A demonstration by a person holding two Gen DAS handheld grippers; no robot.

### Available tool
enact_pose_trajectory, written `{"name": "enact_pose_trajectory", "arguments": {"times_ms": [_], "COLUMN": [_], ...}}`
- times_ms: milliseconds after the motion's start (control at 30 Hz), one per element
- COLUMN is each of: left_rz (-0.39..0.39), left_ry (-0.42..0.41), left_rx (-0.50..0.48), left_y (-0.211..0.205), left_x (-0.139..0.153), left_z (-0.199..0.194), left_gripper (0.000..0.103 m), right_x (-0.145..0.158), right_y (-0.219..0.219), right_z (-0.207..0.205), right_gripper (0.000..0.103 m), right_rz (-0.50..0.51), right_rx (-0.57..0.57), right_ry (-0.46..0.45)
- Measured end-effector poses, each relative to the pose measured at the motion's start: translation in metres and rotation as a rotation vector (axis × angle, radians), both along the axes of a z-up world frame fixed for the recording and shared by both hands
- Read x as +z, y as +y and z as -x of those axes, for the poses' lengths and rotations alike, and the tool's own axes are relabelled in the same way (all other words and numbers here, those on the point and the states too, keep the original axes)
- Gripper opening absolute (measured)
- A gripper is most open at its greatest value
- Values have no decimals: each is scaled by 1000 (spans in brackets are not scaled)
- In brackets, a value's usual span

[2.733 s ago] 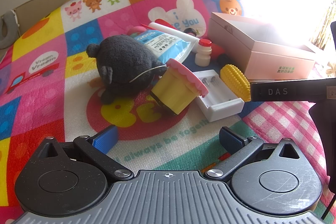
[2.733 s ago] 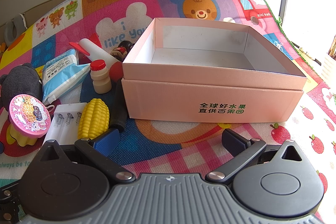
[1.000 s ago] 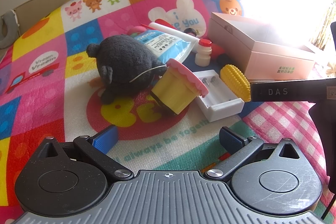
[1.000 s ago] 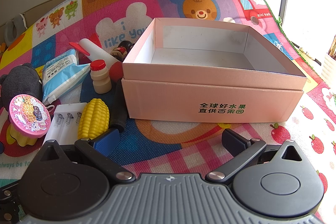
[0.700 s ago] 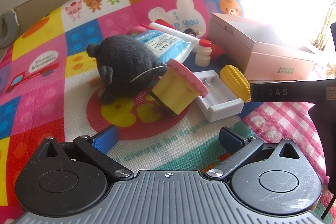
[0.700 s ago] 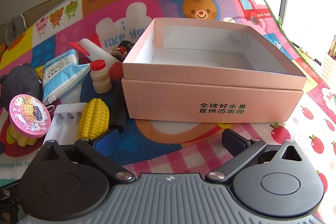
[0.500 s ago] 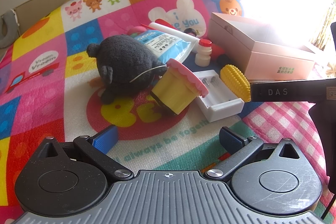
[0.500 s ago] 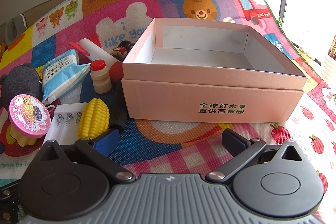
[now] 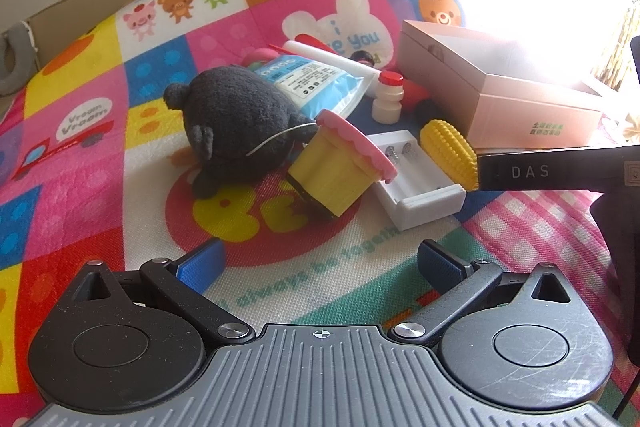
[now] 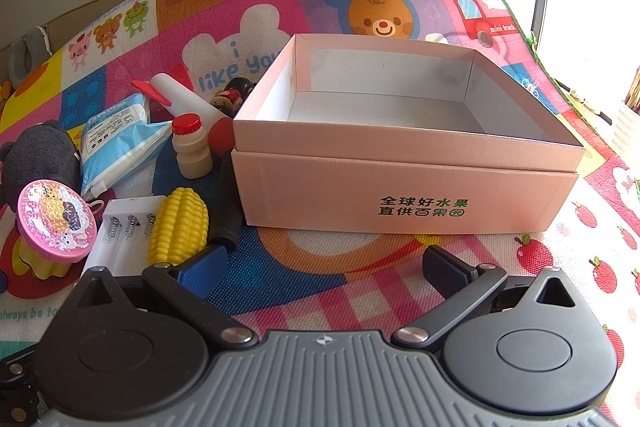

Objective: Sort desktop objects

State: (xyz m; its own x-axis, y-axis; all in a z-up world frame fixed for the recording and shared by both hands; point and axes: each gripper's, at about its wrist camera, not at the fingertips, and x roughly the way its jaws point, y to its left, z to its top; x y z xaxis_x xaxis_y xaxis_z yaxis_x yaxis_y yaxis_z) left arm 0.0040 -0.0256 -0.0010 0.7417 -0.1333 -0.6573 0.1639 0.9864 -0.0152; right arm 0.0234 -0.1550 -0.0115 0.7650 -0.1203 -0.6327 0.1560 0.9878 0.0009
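Left gripper [image 9: 318, 265] spread wide, empty, right gripper [image 10: 325, 267] likewise (facing box [image 10: 404, 183]), toys beside it.

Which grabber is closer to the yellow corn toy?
Right. The right gripper has the corn just beyond its left fingertip; the left gripper sits farther back, corn ahead-right.

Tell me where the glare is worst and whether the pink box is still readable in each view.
Left wrist view: window glare blows out the upper right, washing out the far side of the pink box; its green print is faint. Right wrist view: glare stays at the right edge; the box is evenly lit, print sharp. Both views bend at the edges.
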Motion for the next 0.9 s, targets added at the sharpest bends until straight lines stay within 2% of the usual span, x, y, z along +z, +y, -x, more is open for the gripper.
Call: {"name": "enact_pose_trajectory", "arguments": {"times_ms": [200,367,467,600,633,700,767,833,900], "left_rz": [-4,-1,6,-50,-66,-85,-80,-78,-66], "left_ry": [2,2,10,-21,-31,-33,-45,-61,-56], "left_rx": [1,-2,-6,50,73,107,126,114,109], "left_y": [0,1,3,12,16,25,33,37,39], "left_x": [0,0,2,5,6,9,15,20,20], "left_z": [0,0,-4,-22,-28,-38,-39,-32,-22], "left_gripper": [103,103,103,103,103,103,103,103,103], "right_x": [-2,3,3,7,10,18,28,34,34], "right_y": [0,-6,-8,-9,-8,0,12,18,22], "right_z": [-1,-5,5,24,30,42,43,34,16], "right_gripper": [103,103,103,103,103,96,72,70,63], "right_rz": [-4,-15,-16,-34,-51,-41,-37,-89,-136], "right_rx": [2,40,96,157,173,201,255,254,244], "right_ry": [3,90,104,101,72,-14,-67,-84,-63]}}
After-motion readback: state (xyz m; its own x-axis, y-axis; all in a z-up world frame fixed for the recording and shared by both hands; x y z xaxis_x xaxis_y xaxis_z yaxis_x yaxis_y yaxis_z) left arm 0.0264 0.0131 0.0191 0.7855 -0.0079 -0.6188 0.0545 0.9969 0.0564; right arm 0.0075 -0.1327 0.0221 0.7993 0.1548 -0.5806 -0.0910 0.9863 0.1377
